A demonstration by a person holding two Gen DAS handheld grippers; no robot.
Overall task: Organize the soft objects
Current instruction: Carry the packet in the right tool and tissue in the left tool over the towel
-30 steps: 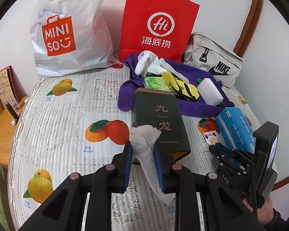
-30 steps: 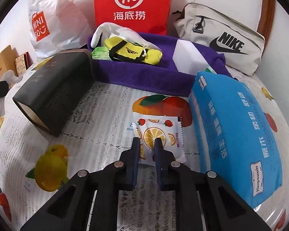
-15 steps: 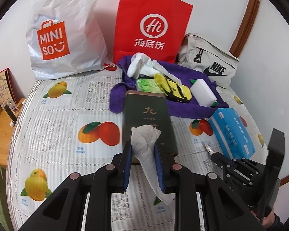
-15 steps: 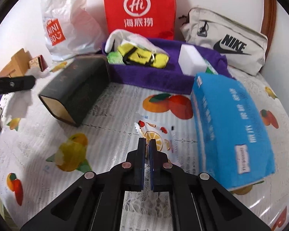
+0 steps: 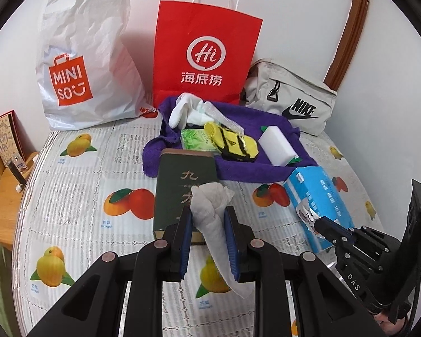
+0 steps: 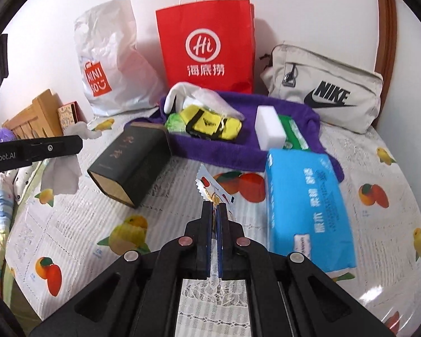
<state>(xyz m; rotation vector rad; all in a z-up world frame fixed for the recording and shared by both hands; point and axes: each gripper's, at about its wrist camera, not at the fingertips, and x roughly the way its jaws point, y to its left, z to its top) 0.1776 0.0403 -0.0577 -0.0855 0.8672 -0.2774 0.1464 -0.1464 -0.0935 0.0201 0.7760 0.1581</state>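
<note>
My left gripper (image 5: 208, 216) is shut on a crumpled white tissue (image 5: 214, 219) and holds it above the table, in front of a dark tea box (image 5: 182, 191). My right gripper (image 6: 216, 207) is shut on a small fruit-print sachet (image 6: 210, 186), lifted off the tablecloth. A purple towel (image 5: 238, 165) lies at the back with a white sock (image 5: 179, 109), a green packet (image 5: 195, 140), a yellow pouch (image 5: 233, 143) and a white sponge (image 5: 276, 147) on it. A blue tissue pack (image 6: 308, 205) lies to the right.
A white MINISO bag (image 5: 78, 75), a red paper bag (image 5: 205, 56) and a grey Nike pouch (image 5: 292, 104) stand along the back wall. A wooden shelf (image 5: 2, 196) sits off the table's left edge. The right gripper shows in the left wrist view (image 5: 317, 221).
My right gripper shut on the sachet and lifted it off the table. Both grippers have drawn back and up; the left still holds the tissue.
</note>
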